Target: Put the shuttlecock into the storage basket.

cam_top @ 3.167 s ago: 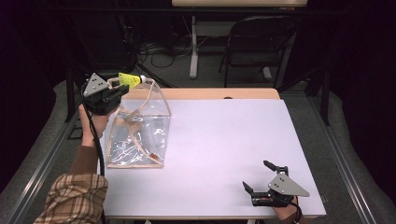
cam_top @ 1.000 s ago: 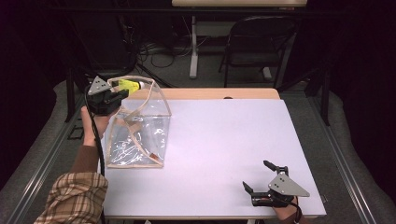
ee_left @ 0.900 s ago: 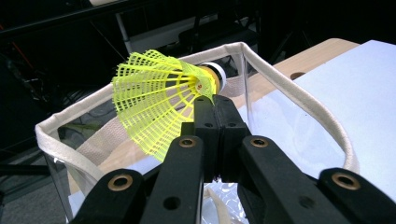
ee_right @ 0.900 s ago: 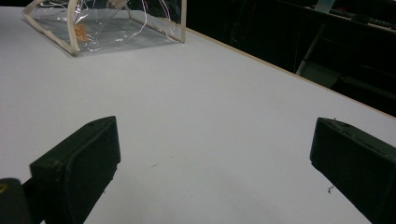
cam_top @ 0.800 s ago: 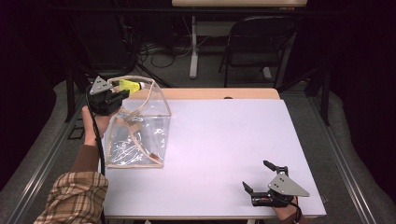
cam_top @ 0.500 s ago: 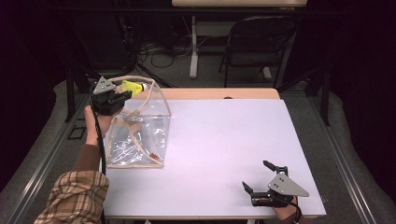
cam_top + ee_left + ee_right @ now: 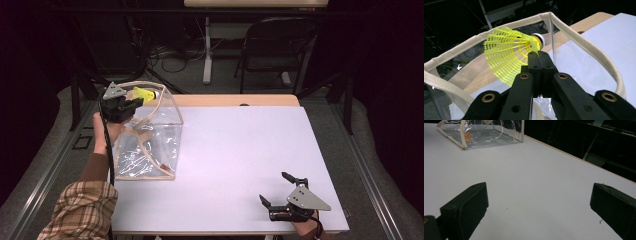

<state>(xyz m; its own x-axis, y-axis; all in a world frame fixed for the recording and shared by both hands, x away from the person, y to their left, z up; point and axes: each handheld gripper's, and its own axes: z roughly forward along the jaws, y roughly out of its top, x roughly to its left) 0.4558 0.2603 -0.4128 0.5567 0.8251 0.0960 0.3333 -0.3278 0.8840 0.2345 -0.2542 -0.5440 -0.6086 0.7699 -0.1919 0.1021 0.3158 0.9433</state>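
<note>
At the far left corner of the white table [image 7: 240,150], the left gripper [image 7: 131,103] hangs above the open mouth of a clear plastic bag [image 7: 150,145] trimmed with cream fabric binding. Its jaws are pressed together on the edge of the skirt of a yellow shuttlecock [image 7: 143,94]. In the left gripper view, the shuttlecock [image 7: 510,53] lies tilted, its mesh skirt fanned toward the camera and its white-banded cork pointing away toward the far rim of the bag [image 7: 579,42]. The shuttlecock is above the level of the rim, over the opening, not inside the bag.

The bag stands on the table with its base flat and its mouth held open by the binding; a fabric strap runs across its inside. A small orange item lies in the bottom of the bag; what it is cannot be told.

At the near right corner of the table, the right gripper [image 7: 280,192] rests low over the surface, well apart from the bag. Its jaws stand wide with nothing between them.
</note>
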